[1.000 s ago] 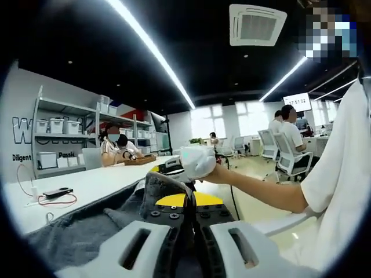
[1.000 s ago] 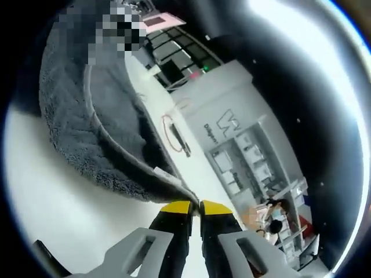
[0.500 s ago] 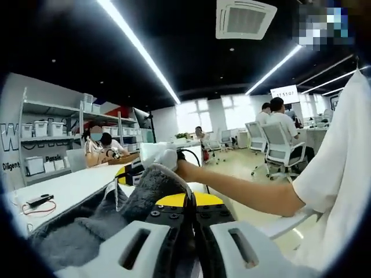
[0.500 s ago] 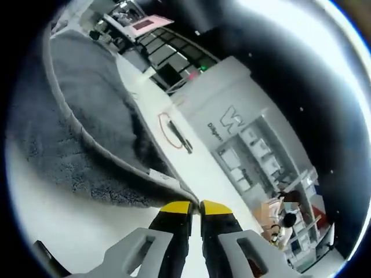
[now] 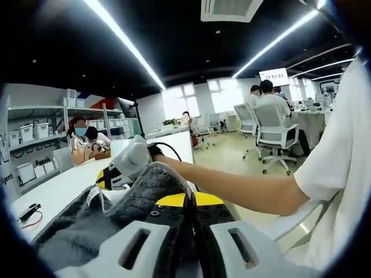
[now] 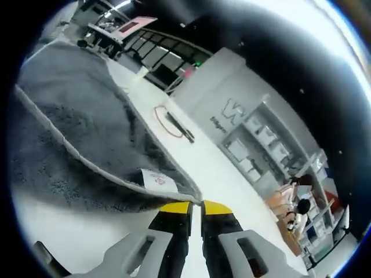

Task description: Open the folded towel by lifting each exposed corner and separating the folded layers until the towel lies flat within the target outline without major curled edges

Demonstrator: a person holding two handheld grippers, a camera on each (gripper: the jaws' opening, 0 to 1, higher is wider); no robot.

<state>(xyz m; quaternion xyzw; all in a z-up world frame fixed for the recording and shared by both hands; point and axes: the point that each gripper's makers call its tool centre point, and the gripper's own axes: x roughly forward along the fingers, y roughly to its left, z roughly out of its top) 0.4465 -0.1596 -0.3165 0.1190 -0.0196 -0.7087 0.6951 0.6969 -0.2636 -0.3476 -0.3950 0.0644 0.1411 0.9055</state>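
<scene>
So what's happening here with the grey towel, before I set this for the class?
A person is unfolding a grey terry towel over a white table with a hand-held tool in each hand. The left tool is shut on one towel edge, and the right tool is shut on a corner beside the white care label. The towel is held up between them, not yet lying flat.

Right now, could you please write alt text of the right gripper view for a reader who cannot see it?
The right gripper, its yellow-tipped jaws closed, pinches the corner of a grey towel beside its white label. The towel spreads away over a white table, its pale hem running across it. Farther along the table lie a dark device with a red cable, and beyond stand shelves with boxes.
</scene>
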